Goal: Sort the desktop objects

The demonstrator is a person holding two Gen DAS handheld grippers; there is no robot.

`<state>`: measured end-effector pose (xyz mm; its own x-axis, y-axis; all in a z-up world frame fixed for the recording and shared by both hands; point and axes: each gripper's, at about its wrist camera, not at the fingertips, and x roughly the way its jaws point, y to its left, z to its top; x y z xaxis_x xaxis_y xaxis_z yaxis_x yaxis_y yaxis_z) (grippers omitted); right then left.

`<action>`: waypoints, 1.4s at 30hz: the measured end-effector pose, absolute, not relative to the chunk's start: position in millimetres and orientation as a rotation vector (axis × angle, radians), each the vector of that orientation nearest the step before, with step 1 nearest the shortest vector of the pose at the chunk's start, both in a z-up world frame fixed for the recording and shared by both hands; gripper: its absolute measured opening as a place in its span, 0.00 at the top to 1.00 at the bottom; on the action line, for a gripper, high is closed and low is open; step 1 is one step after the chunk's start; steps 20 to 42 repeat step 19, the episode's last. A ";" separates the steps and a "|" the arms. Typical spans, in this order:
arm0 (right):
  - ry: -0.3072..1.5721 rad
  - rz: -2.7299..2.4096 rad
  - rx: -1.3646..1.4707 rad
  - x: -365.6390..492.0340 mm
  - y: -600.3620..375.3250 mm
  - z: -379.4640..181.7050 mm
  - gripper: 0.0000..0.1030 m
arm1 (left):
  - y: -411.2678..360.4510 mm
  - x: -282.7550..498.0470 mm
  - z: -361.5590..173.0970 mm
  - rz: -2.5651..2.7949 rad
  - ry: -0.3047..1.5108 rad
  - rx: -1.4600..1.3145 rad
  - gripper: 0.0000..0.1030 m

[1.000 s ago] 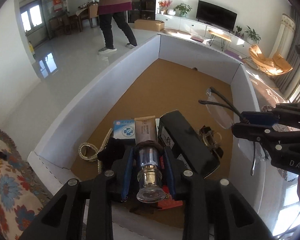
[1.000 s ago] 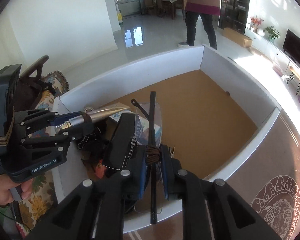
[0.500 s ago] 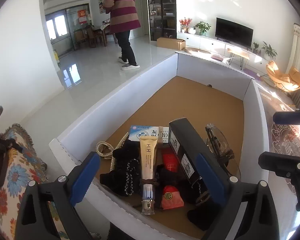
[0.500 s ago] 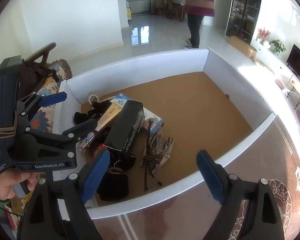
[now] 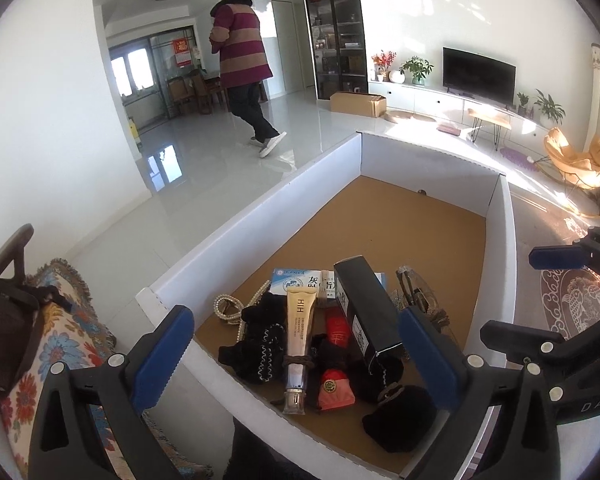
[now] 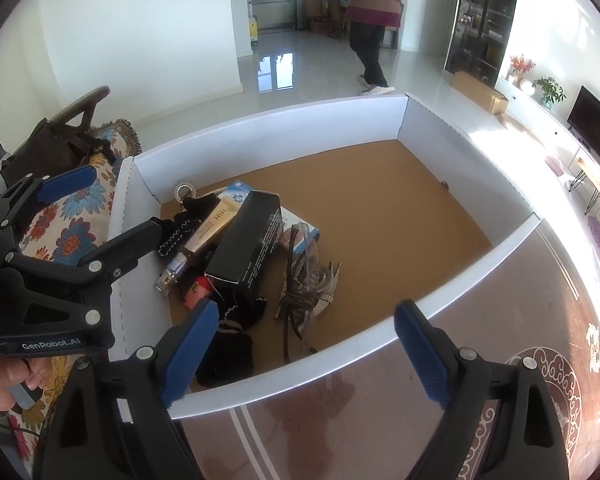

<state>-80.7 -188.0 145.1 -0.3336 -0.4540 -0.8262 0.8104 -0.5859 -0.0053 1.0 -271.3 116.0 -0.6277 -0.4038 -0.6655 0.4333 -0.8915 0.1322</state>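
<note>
Two black plastic handheld grippers with blue pads

The left gripper [image 5: 296, 352] and right gripper [image 6: 304, 344] share a build: chunky black arms, silver screw heads dotted along them, ribbed blue rubber pads [image 6: 188, 354] on the fingers. White "GenRobot.AI" lettering on the left one's body, "DAS" on the right's. A bare-skinned hand [image 6: 4, 380] grips the left handle.

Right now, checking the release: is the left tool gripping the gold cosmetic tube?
No, the left tool is open, and the gold cosmetic tube lies in the tray.
</note>
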 end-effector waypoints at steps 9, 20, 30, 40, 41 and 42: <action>0.537 -1.991 1.090 -98.1 -191.6 132.2 0.12 | -271.3 5.0 116.5 -2.518 0.187 0.992 0.00; 0.472 -2.000 1.116 -114.9 -190.9 129.0 0.12 | -284.0 -2.5 101.6 -2.424 0.346 1.039 0.00; 0.472 -2.000 1.116 -114.9 -190.9 129.0 0.12 | -284.0 -2.5 101.6 -2.424 0.346 1.039 0.00; 0.472 -2.000 1.116 -114.9 -190.9 129.0 0.12 | -284.0 -2.5 101.6 -2.424 0.346 1.039 0.00; 0.472 -2.000 1.116 -114.9 -190.9 129.0 0.12 | -284.0 -2.5 101.6 -2.424 0.346 1.039 0.00; 0.472 -2.000 1.116 -114.9 -190.9 129.0 0.12 | -284.0 -2.5 101.6 -2.424 0.346 1.039 0.00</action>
